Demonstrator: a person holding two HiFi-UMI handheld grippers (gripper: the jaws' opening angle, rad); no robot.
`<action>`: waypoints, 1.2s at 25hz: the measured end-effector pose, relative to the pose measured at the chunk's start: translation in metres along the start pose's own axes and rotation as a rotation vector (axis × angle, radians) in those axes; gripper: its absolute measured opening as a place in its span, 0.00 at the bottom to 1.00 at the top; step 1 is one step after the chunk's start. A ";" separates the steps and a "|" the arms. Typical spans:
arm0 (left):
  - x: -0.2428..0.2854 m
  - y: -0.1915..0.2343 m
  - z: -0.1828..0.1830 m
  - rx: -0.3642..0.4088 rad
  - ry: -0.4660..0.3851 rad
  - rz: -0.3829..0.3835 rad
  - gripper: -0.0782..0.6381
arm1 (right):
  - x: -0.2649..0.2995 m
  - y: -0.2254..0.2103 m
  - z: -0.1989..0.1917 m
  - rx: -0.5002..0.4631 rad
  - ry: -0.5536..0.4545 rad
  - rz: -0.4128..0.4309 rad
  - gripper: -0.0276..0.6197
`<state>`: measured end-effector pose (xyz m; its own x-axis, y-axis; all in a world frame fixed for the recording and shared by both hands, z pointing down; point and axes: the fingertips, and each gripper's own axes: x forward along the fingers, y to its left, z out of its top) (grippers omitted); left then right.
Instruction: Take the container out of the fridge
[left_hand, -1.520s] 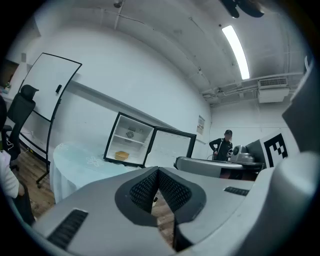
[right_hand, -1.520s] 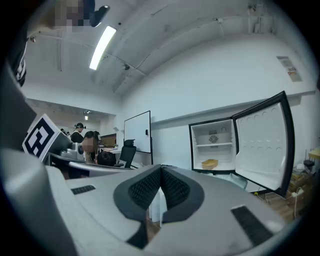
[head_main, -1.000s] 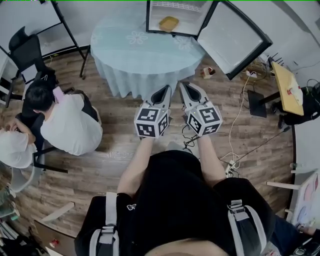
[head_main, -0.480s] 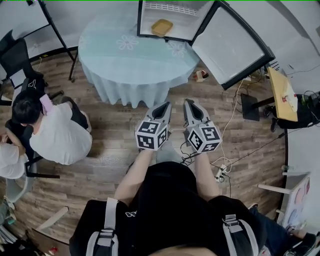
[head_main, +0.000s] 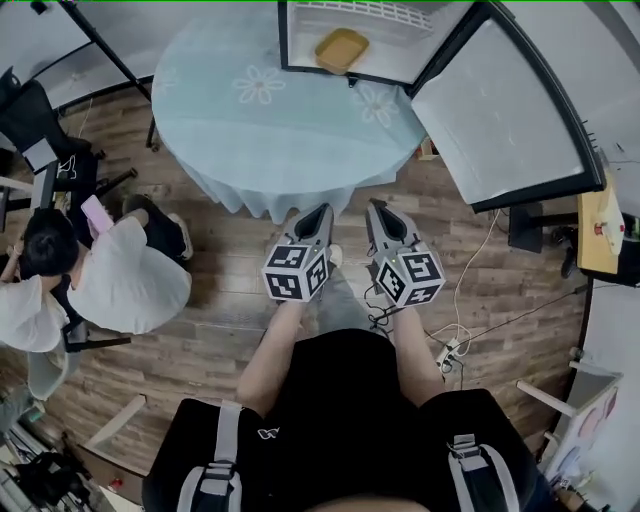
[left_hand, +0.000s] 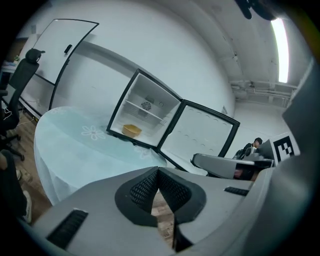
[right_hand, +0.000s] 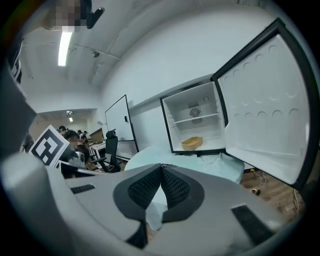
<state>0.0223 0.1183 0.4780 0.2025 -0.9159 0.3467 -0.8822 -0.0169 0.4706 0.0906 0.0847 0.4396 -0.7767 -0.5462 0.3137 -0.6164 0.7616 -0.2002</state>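
Wood-plank floor (head_main: 230, 310), smooth cloth tablecloth (head_main: 270, 130), matt ribbed tongs pads (left_hand: 145, 192)

container (head_main: 341, 48): yellow-orange, plain
fridge (head_main: 400, 50): white inside, black frame
fridge door (head_main: 500, 110), far right: white inner face, black edge
tablecloth (head_main: 250, 130): pale blue-green, white flower prints
floor (head_main: 215, 325): brown wood planks, mixed light and dark grain
left gripper (head_main: 322, 210): grey shell, black ribbed pads, cube with black-and-white square markers
right gripper (head_main: 375, 205): same grey, black pads, black-and-white marker cube
seated person (head_main: 130, 285), left: white shirt, black hair
near person's top (head_main: 345, 400): black, grey straps
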 end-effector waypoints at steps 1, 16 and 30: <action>0.009 0.004 0.004 0.012 0.009 0.012 0.11 | 0.010 -0.010 0.001 0.019 0.002 0.000 0.05; 0.096 0.050 0.097 0.115 0.042 0.138 0.11 | 0.106 -0.083 0.059 0.104 -0.035 0.059 0.05; 0.199 0.112 0.178 0.135 0.025 0.077 0.11 | 0.188 -0.128 0.091 0.085 0.024 -0.074 0.05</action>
<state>-0.1122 -0.1370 0.4553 0.1408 -0.9065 0.3981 -0.9442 -0.0020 0.3293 0.0115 -0.1470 0.4397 -0.7256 -0.5906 0.3530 -0.6818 0.6864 -0.2531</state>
